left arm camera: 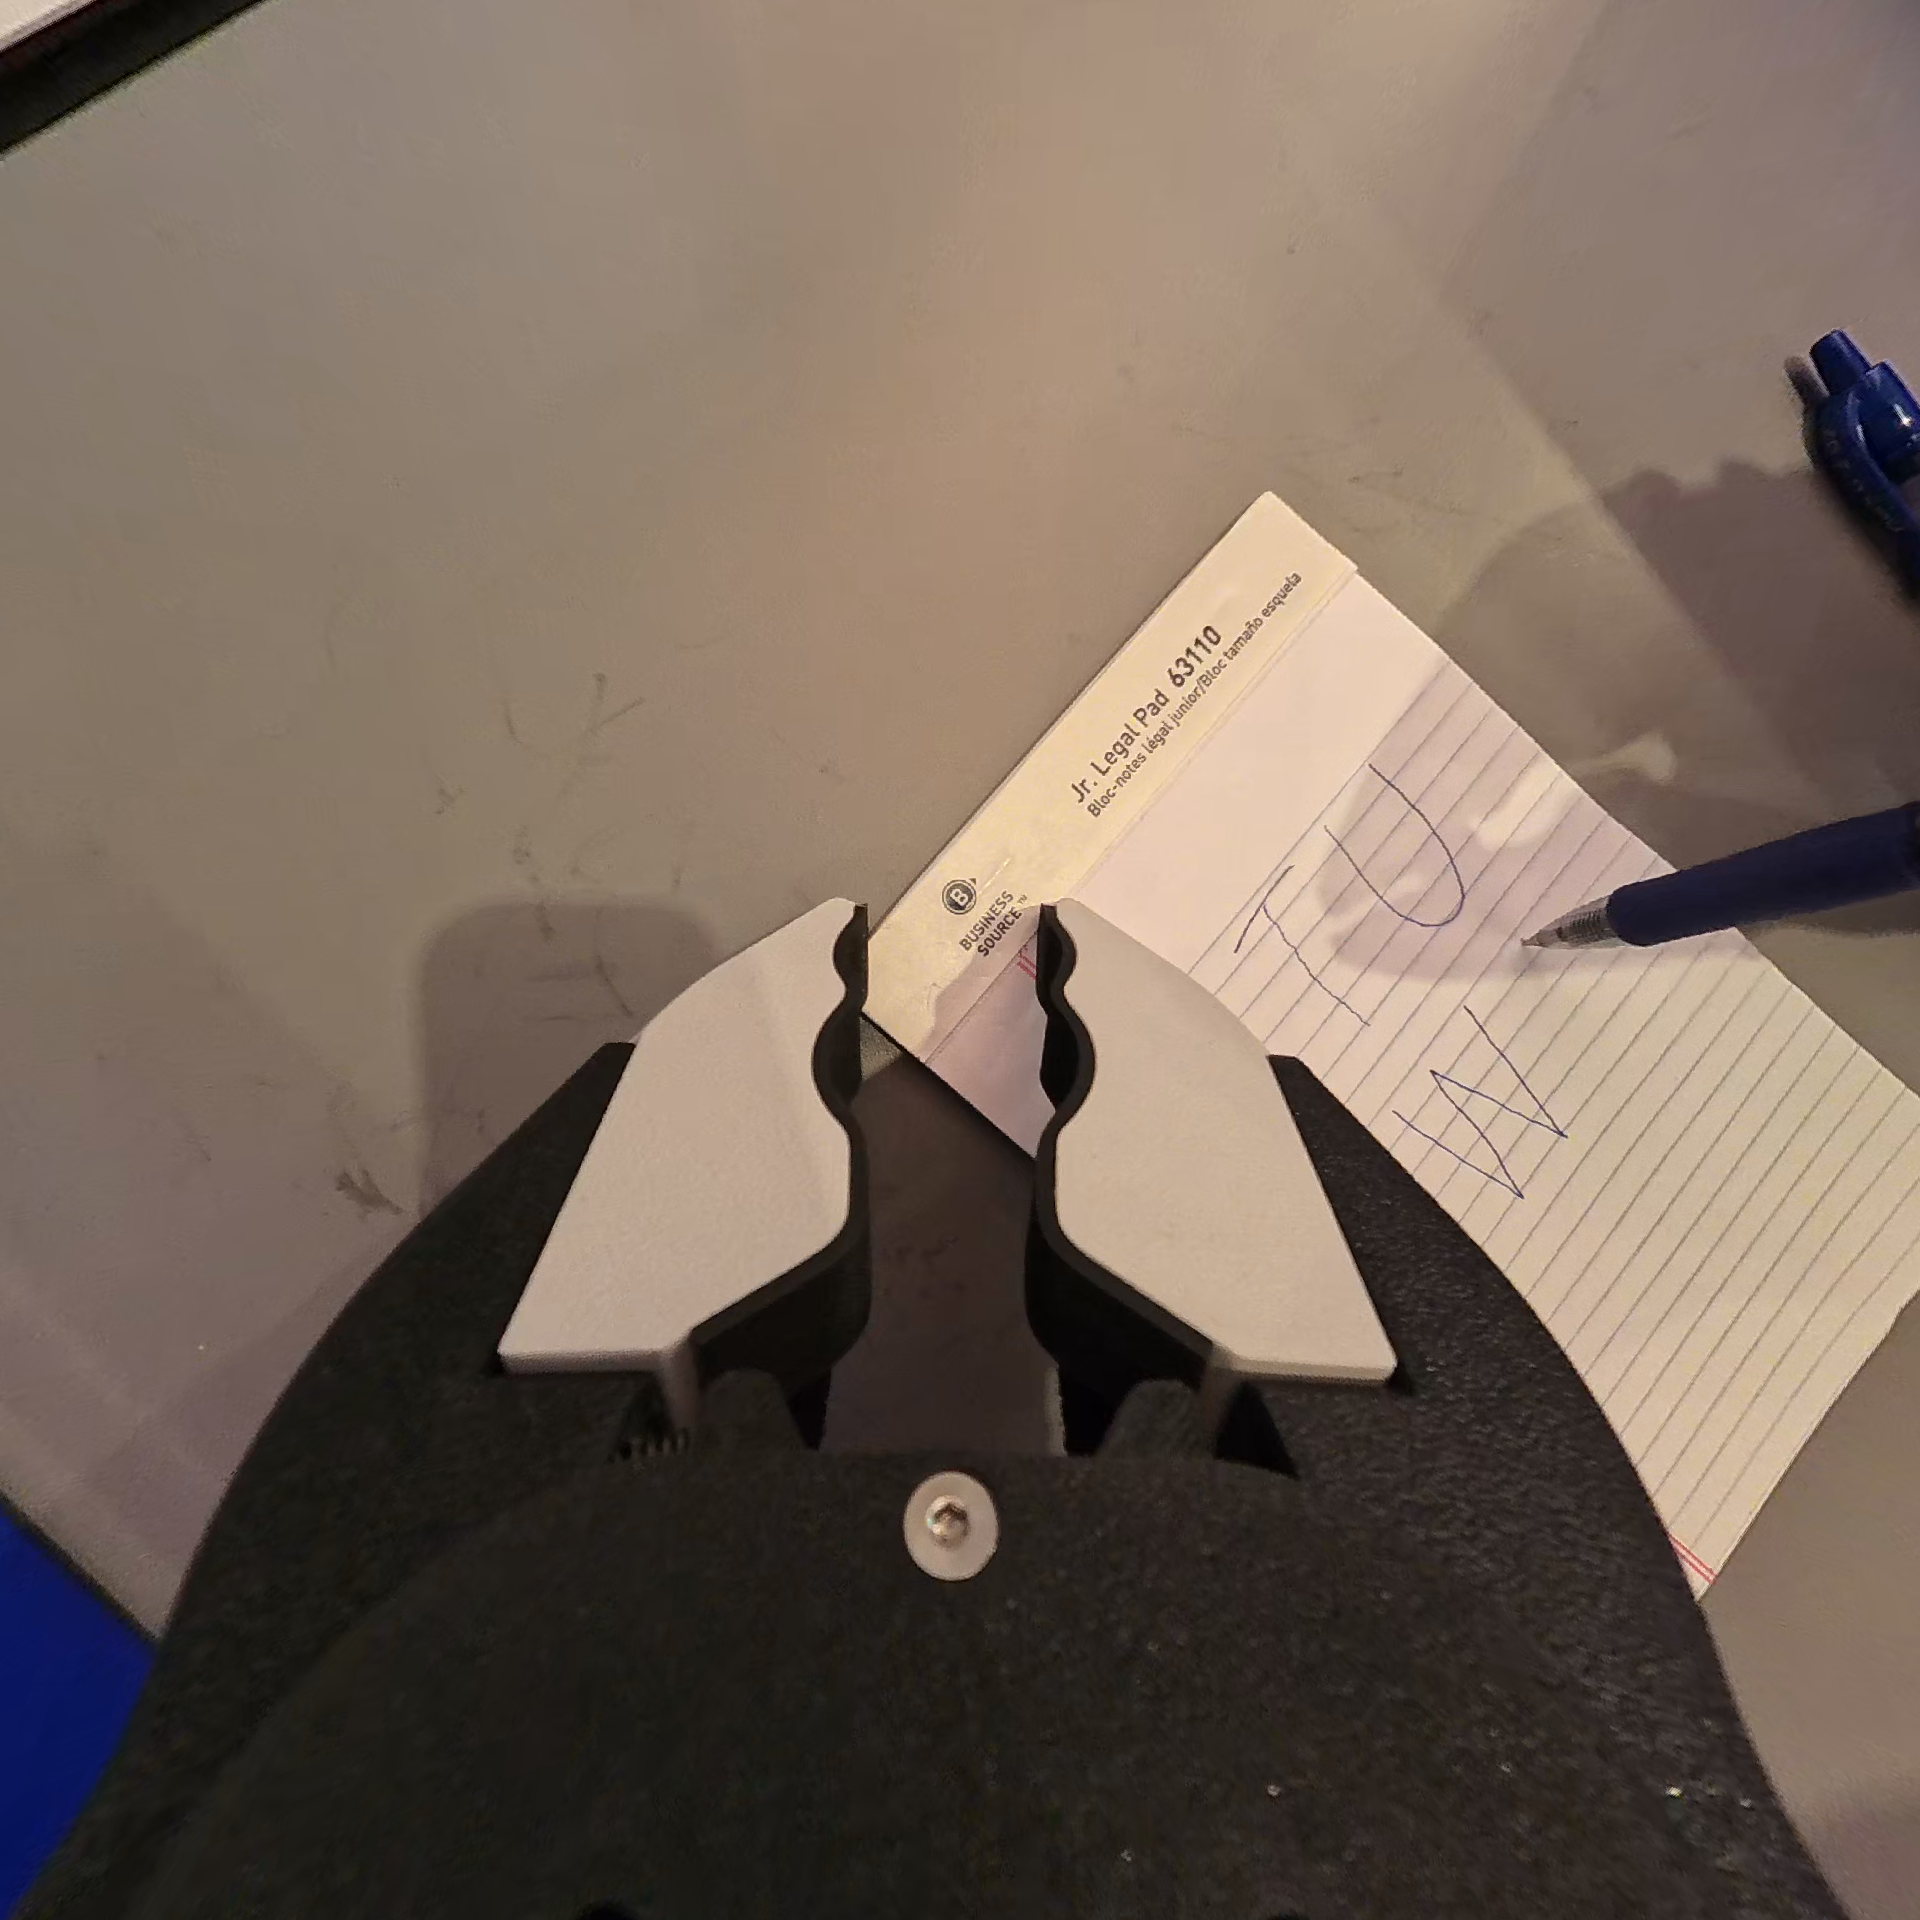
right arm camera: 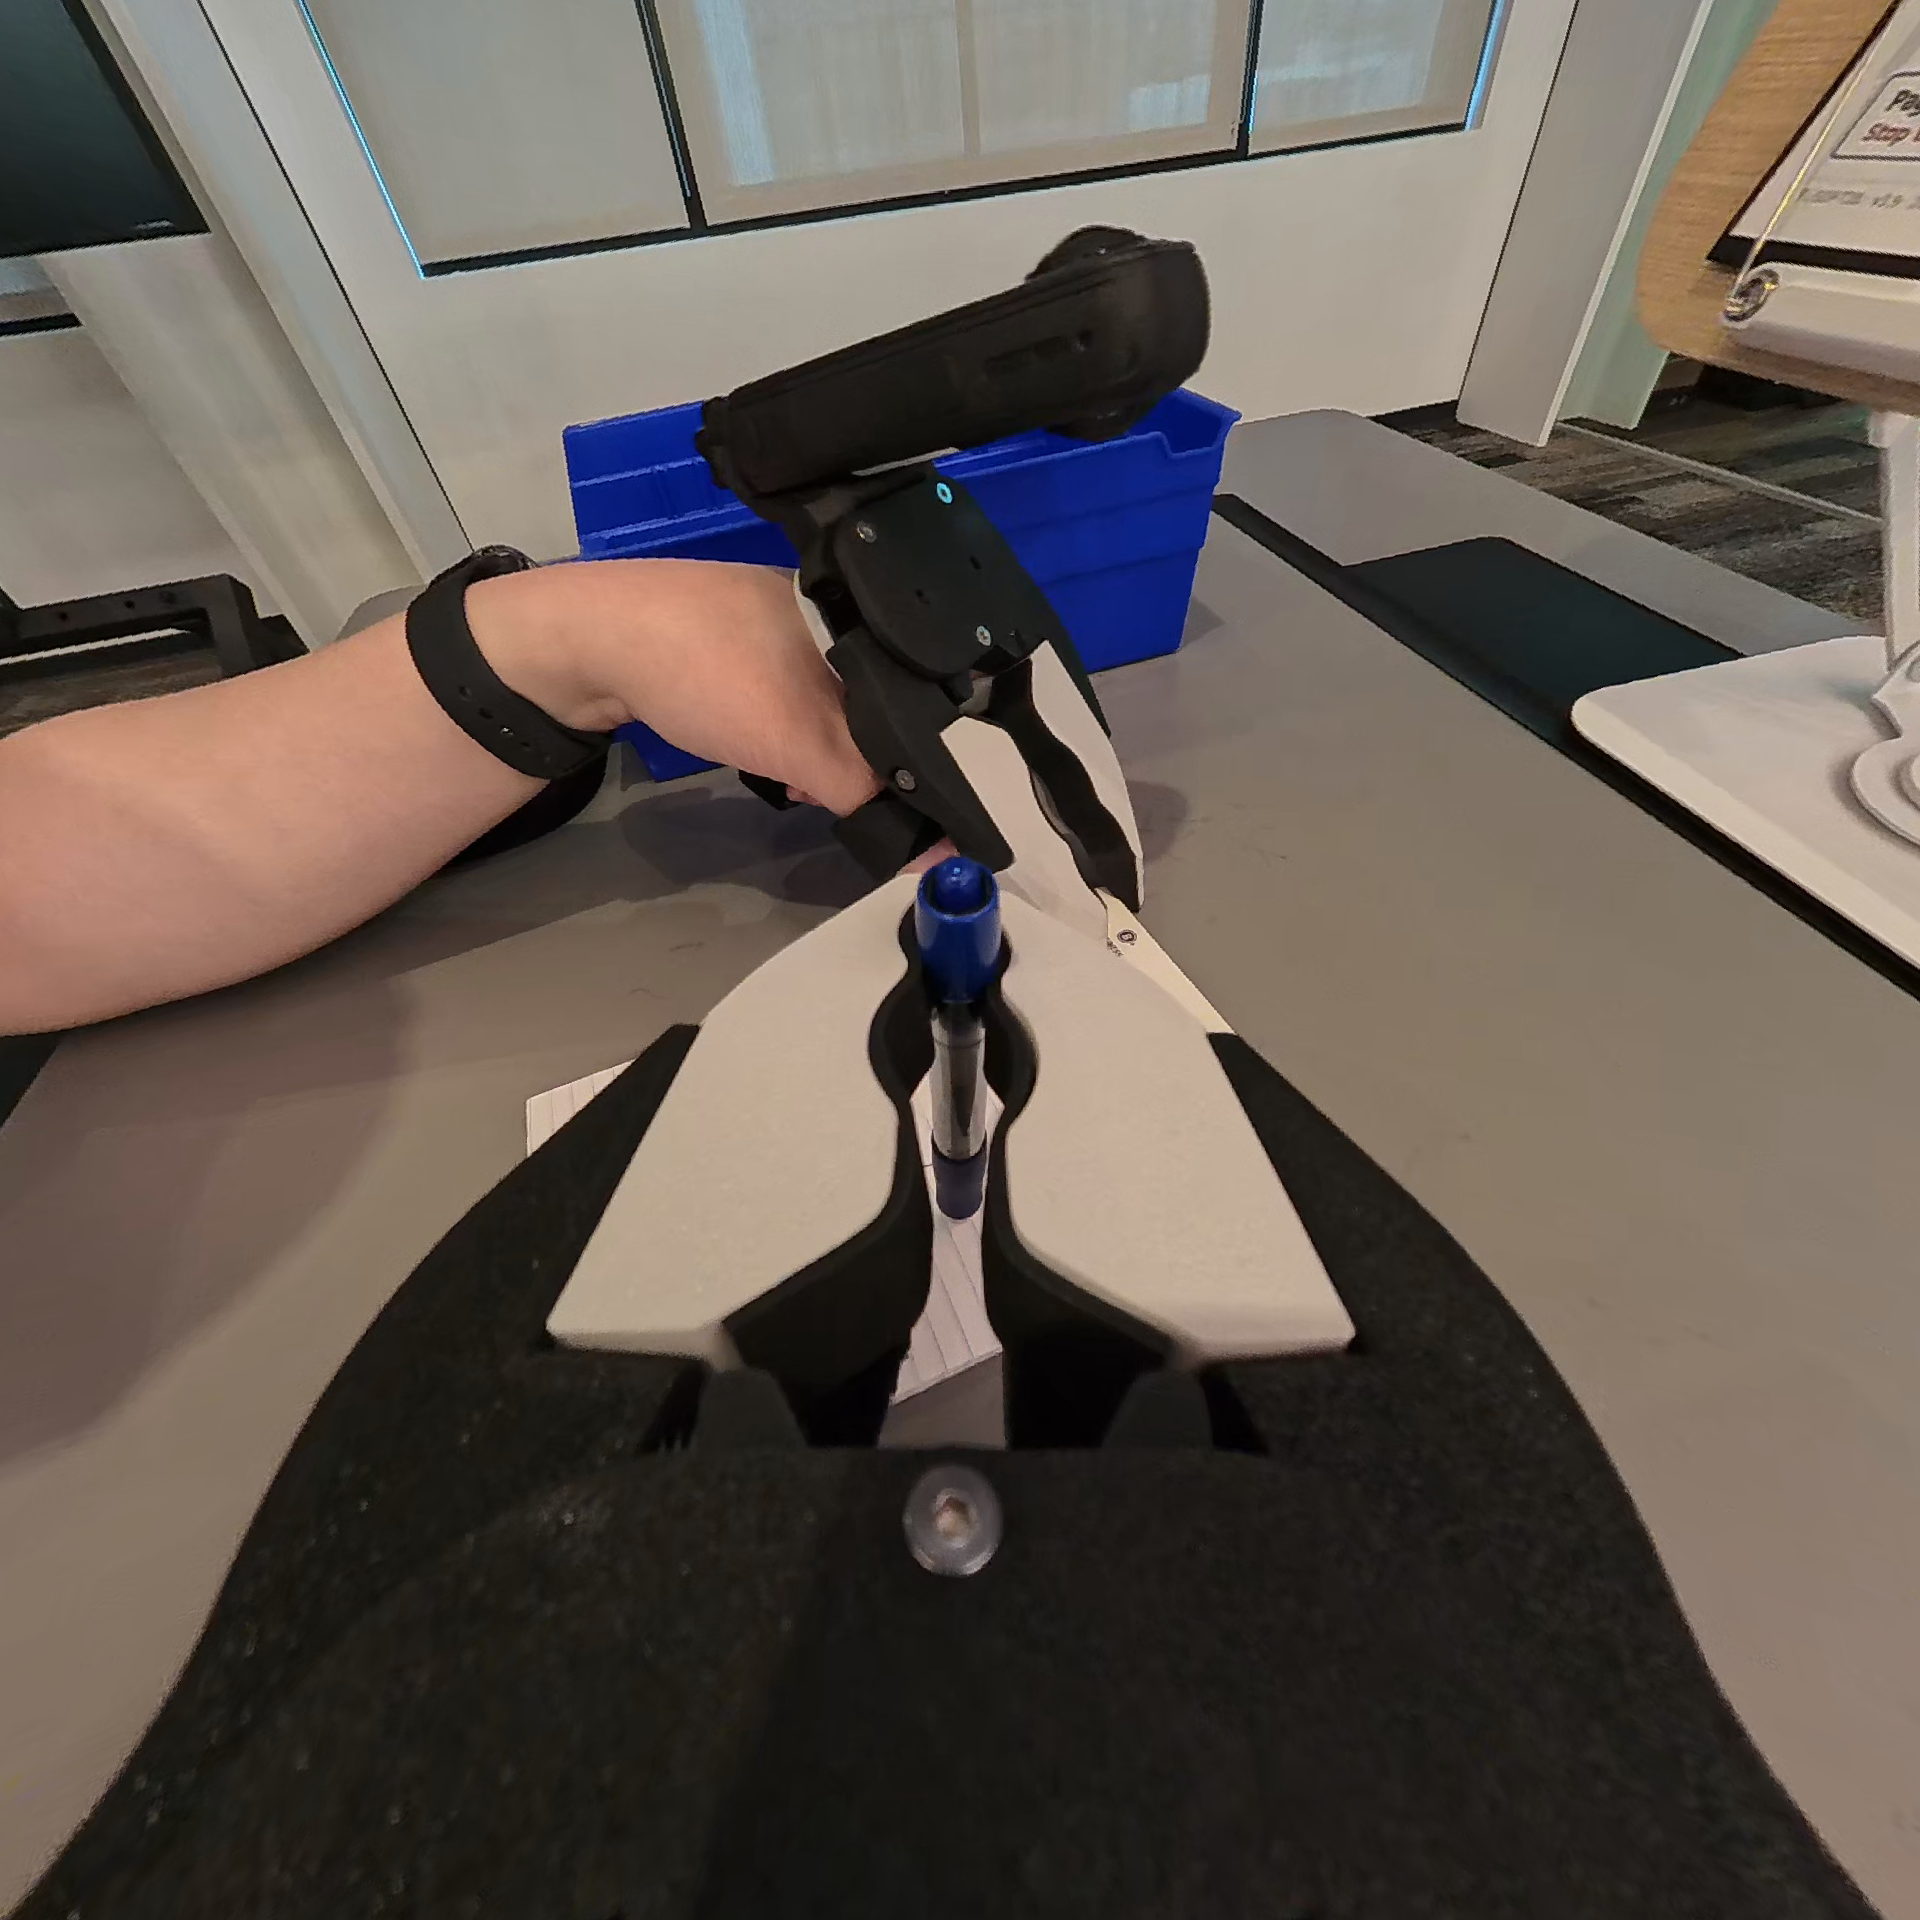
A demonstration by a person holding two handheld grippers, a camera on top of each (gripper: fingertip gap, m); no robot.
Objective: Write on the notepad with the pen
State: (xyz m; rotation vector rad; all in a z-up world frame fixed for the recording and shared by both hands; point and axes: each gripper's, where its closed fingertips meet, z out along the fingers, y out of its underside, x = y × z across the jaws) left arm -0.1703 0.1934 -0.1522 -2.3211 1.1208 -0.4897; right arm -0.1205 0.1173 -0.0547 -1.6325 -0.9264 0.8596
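- The notepad (left arm camera: 1507,1039) lies flat on the grey tabletop (left arm camera: 520,520). It is white with thin blue lines and a cream strip along its top edge.
- Some big blue letters are already drawn on the notepad.
- The left gripper (left arm camera: 951,914) has its fingers (left arm camera: 707,1122) apart with nothing between them. Their tips sit right at the notepad's top corner, one finger over the cream strip and one just off the pad.
- The right gripper (right arm camera: 958,935) has its fingers (right arm camera: 790,1143) closed tight around the pen (right arm camera: 956,1049).
- The pen is dark blue with a clear middle. In the left wrist view its tip (left arm camera: 1538,938) is touching the notepad, or very close, just beside the letters.
- Two more blue pens (left arm camera: 1860,416) lie on the tabletop, well away from the notepad's top edge.
- A blue bin (right arm camera: 1122,551) stands on the tabletop behind the notepad.
- A person's hand (right arm camera: 707,675) with a black wristband (right arm camera: 478,675) holds the left gripper.
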